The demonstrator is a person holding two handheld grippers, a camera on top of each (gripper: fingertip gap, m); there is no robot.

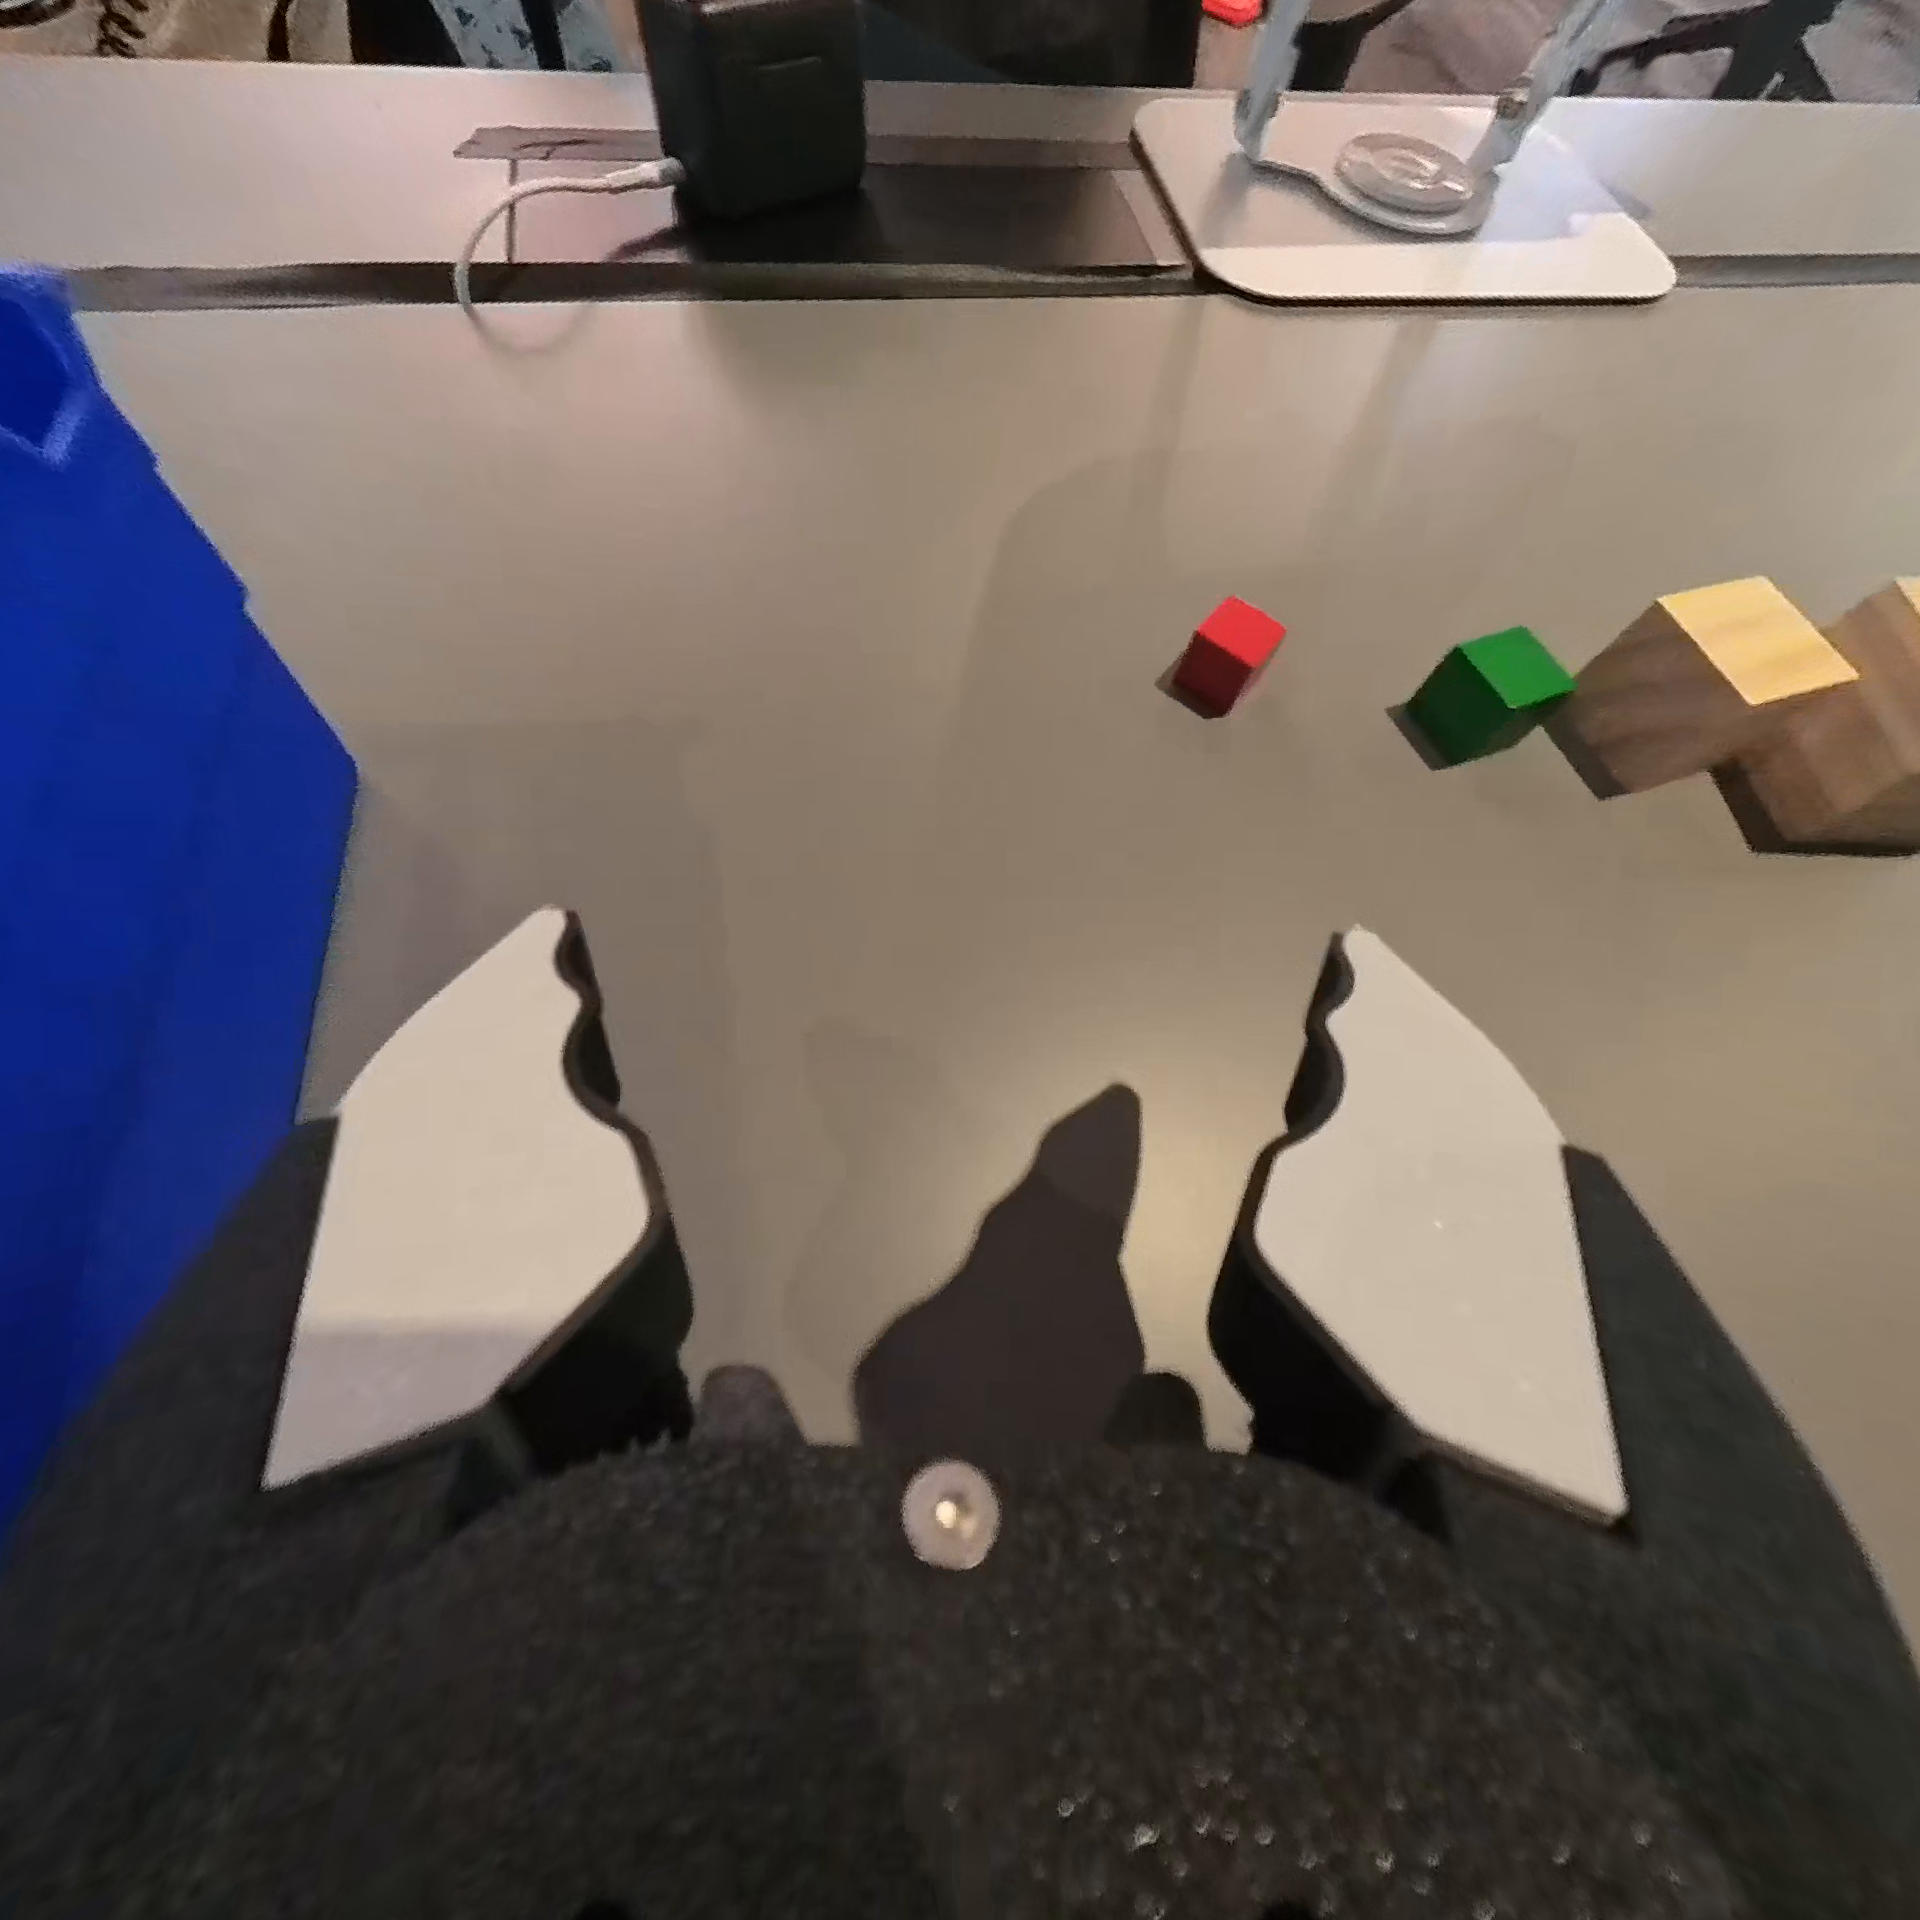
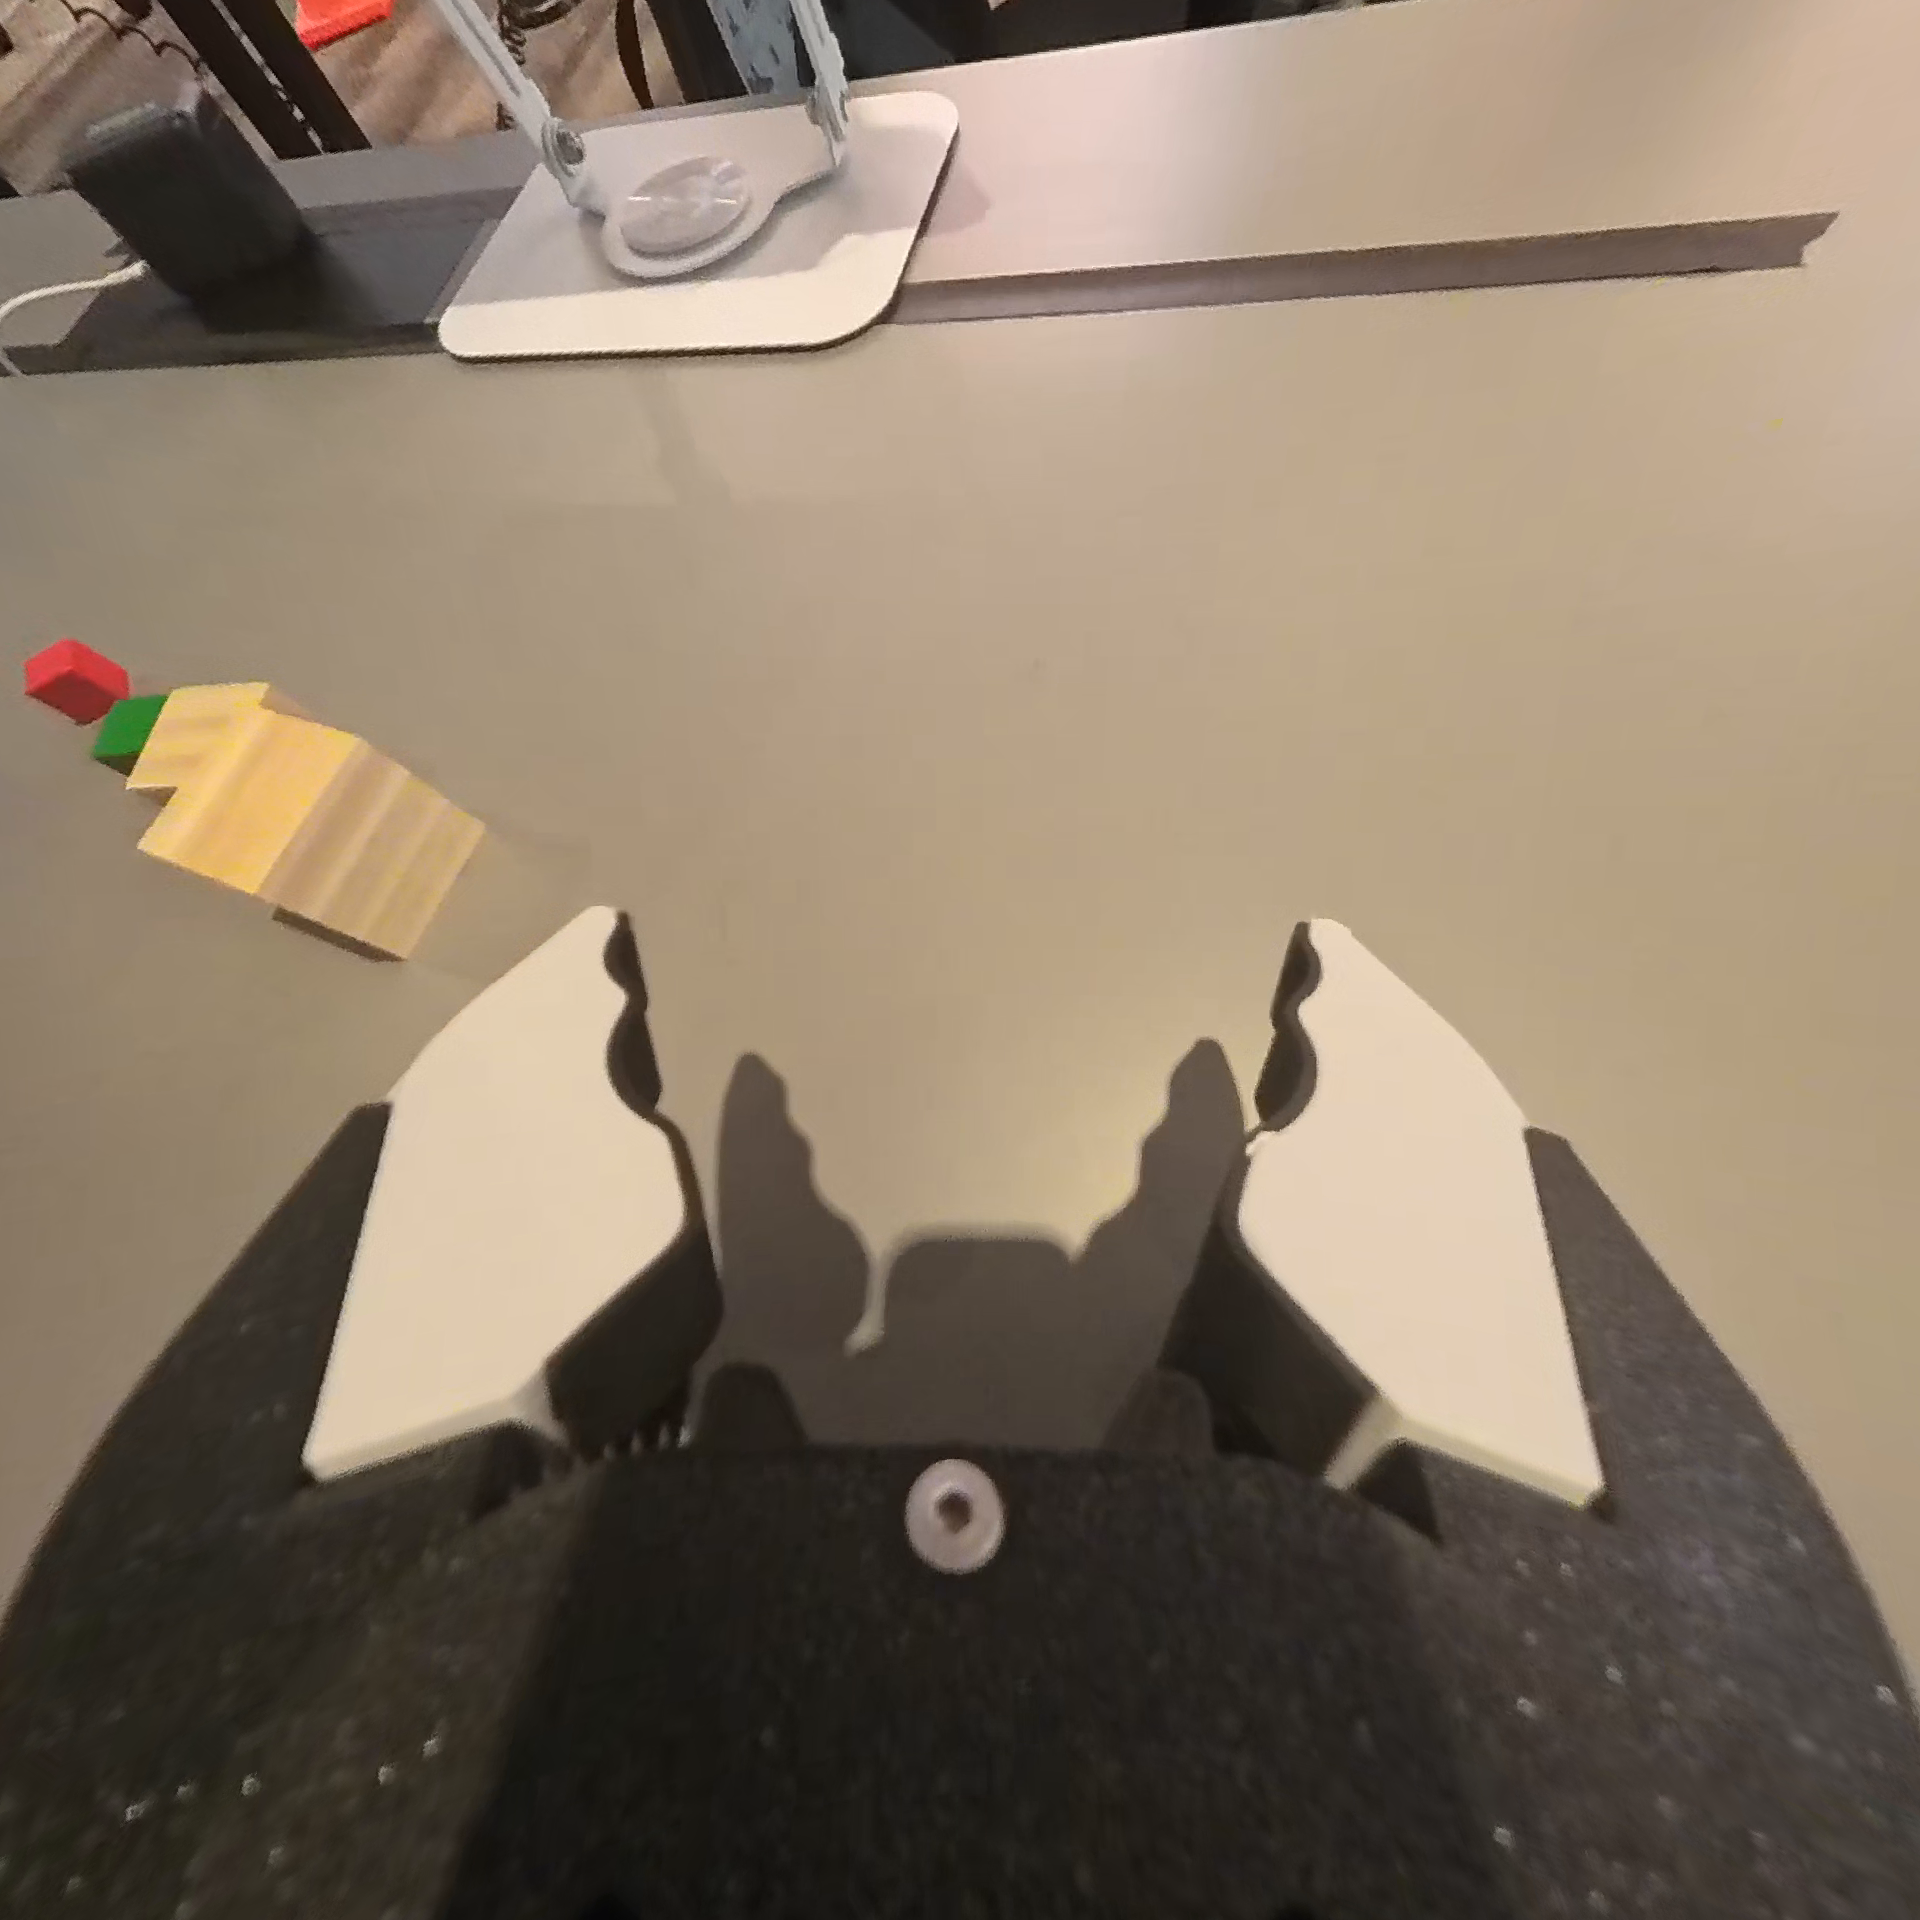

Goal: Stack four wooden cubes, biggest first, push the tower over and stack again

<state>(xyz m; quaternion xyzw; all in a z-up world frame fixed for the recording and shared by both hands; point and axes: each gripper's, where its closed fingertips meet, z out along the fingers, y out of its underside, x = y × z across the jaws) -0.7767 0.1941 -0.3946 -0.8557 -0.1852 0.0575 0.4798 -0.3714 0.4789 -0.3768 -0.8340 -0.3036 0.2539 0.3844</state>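
Note:
Four cubes lie in a row on the grey table, toppled. In the left wrist view the small red cube (image 1: 1226, 655) lies apart; the green cube (image 1: 1481, 694), a medium wooden cube (image 1: 1704, 675) and the biggest wooden cube (image 1: 1860, 748) touch at the right edge. In the right wrist view they lie at the left: red cube (image 2: 75, 677), green cube (image 2: 127, 729), medium wooden cube (image 2: 203, 748), biggest wooden cube (image 2: 332, 842). My left gripper (image 1: 956, 935) is open and empty, well short and left of the cubes. My right gripper (image 2: 956, 925) is open and empty, right of the cubes.
A blue object (image 1: 135, 779) fills the left edge of the left wrist view. At the back of the table stand a black box (image 1: 753, 99) with a white cable (image 1: 499, 239) and a silver stand on a flat base (image 1: 1403, 223), also in the right wrist view (image 2: 707, 249).

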